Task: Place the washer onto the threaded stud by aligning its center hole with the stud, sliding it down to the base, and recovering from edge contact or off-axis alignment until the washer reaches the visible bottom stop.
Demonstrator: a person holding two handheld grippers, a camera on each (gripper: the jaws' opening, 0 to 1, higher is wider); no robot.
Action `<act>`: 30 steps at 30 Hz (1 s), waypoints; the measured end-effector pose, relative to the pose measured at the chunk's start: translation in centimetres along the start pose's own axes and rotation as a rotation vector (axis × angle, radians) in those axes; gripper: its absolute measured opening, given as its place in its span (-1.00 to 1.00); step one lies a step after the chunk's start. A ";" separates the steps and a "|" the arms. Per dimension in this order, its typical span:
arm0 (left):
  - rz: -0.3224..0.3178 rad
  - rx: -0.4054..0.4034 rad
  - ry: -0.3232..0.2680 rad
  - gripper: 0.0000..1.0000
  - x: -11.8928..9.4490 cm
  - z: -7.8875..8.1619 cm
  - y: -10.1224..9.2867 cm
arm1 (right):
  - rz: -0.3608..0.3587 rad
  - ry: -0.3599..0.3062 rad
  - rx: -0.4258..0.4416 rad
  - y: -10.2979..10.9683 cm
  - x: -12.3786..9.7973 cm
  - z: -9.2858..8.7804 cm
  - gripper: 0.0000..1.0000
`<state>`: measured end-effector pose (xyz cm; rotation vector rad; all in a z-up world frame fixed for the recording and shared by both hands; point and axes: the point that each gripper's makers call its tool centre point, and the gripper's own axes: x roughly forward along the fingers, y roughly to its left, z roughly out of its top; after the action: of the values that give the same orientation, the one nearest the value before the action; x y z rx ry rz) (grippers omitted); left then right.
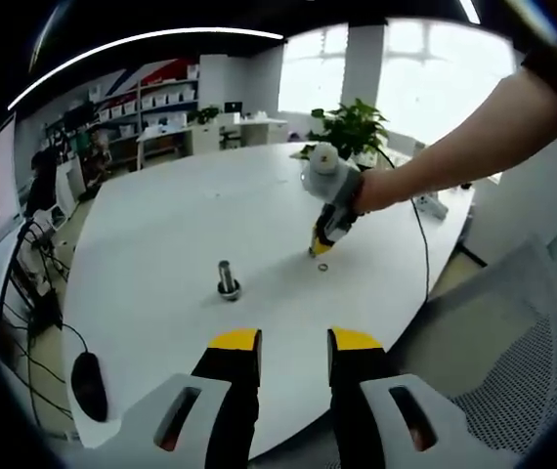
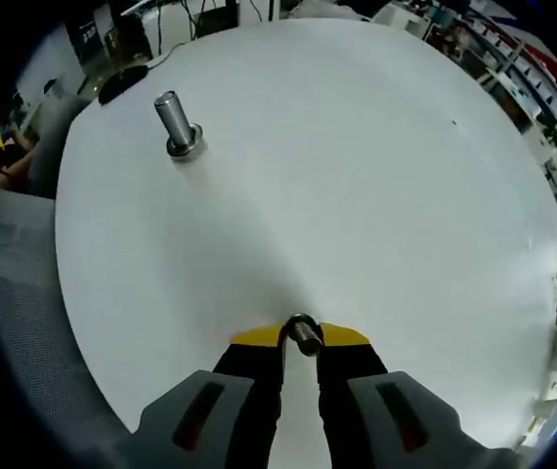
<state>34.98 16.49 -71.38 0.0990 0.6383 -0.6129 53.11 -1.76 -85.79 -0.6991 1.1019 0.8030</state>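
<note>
A short threaded steel stud stands upright on its base on the white round table. In the right gripper view the small metal washer sits between the yellow tips of my right gripper, which is shut on it close to the tabletop. The left gripper view shows that right gripper, held by a person's hand, tips down with the washer at the table surface, to the right of the stud. My left gripper hangs open over the near table edge, holding nothing.
A black mouse and cables lie near the table edge. A grey mesh chair stands beside the table. A potted plant is at the far side. The person's arm reaches over the table.
</note>
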 end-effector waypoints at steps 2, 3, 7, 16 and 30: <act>-0.001 0.000 0.002 -0.50 0.0 0.0 0.0 | 0.003 0.001 0.004 -0.1 0.0 0.0 -0.71; -0.001 0.000 0.001 -0.50 0.0 0.0 0.0 | 0.007 0.002 0.010 0.0 0.0 0.0 -0.71; -0.004 0.003 0.005 -0.50 0.1 0.0 -0.1 | 0.009 0.003 0.023 -0.1 -0.2 -0.3 -0.69; 0.000 -0.001 0.001 -0.49 0.1 0.1 0.0 | 0.005 -0.007 0.022 0.0 -1.2 -1.0 -0.68; 0.003 -0.002 0.004 -0.49 0.1 0.0 0.1 | 0.086 -0.017 0.017 3.4 -0.1 -1.4 -0.64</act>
<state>35.08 16.57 -71.46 0.0991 0.6425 -0.6088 49.54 -1.08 -86.40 -0.6332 1.1284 0.8707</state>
